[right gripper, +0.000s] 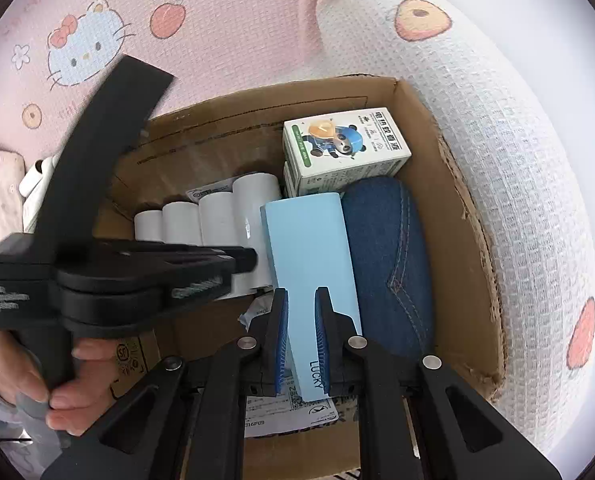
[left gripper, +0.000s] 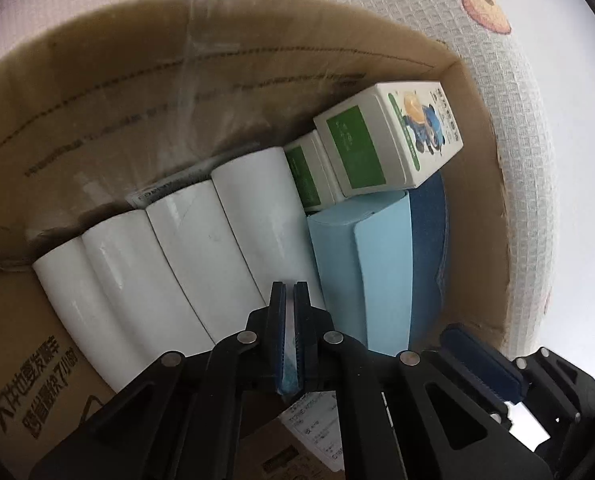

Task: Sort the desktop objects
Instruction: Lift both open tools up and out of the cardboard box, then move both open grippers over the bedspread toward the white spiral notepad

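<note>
Four rolls: four white paper rolls (right gripper: 213,220) lie side by side on the floor of the cardboard box (right gripper: 469,280), ahead and to the left of the right tool (right gripper: 301,336).
Cartons: two green-and-white cartons (right gripper: 345,148) are stacked in the far corner, straight ahead of the right tool.
Blue box: a pale blue box (right gripper: 309,264) marked LUCKY lies lengthwise beside the rolls, its near end between the right tool's fingers.
Denim case: a denim case (right gripper: 389,264) lies just right of the blue box, against the box wall.
Right tool: its fingers sit close to either side of the blue box's near end; whether the pads press on it cannot be told from the view (they stand as near together as they get).
Left tool: the left tool (left gripper: 289,332) has its fingers together on nothing, above the near end of the rolls.
Done: judged from the tidy rows, most sorting looks finished.
Left: nothing else loose is visible on the patterned cloth (right gripper: 217,20) around the box, though much is out of view.
</note>
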The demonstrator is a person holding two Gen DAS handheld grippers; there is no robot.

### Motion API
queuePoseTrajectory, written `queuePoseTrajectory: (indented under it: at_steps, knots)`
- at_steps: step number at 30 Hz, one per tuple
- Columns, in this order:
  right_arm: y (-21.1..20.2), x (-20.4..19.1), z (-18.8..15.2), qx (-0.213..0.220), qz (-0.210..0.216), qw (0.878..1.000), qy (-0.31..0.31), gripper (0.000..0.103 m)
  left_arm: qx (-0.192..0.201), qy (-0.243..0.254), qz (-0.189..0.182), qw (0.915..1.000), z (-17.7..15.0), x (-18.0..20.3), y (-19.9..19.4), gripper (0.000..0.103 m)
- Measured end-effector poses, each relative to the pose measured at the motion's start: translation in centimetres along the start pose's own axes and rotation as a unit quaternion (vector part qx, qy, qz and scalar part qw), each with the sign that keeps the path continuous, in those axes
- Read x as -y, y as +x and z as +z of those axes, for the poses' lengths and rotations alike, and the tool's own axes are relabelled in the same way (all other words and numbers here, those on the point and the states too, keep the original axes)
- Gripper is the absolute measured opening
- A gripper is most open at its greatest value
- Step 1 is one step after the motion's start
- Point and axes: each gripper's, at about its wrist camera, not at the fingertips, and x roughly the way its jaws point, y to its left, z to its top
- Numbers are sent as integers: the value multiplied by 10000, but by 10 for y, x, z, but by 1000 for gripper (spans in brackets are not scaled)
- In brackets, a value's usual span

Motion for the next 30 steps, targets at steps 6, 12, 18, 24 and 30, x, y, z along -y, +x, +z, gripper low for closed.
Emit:
queuePoseTrajectory:
  at_steps: [6, 12, 18, 24, 30]
  knots:
    - [10, 0, 3, -127, -212, 9997, 28, 10, -10, -235, -75, 9997, -6, -5, 4, 4]
    - [13, -7, 2, -157, -134, 9998, 70, 10, 314, 313, 401, 9982, -26, 12, -2, 3]
    - [-5, -16, -5, 40, -105, 9999, -62, 10, 1029, 1031, 539, 9879, -51, 29, -49, 4]
    - [-26, -21, -8, 167, -18, 9998, -83, 10, 1465, 1255, 297, 9808, -78, 20, -92, 23]
    - [-27, -38, -5, 220, 344, 9992, -38, 10, 2249, 1628, 670, 9583, -74, 16, -124, 23]
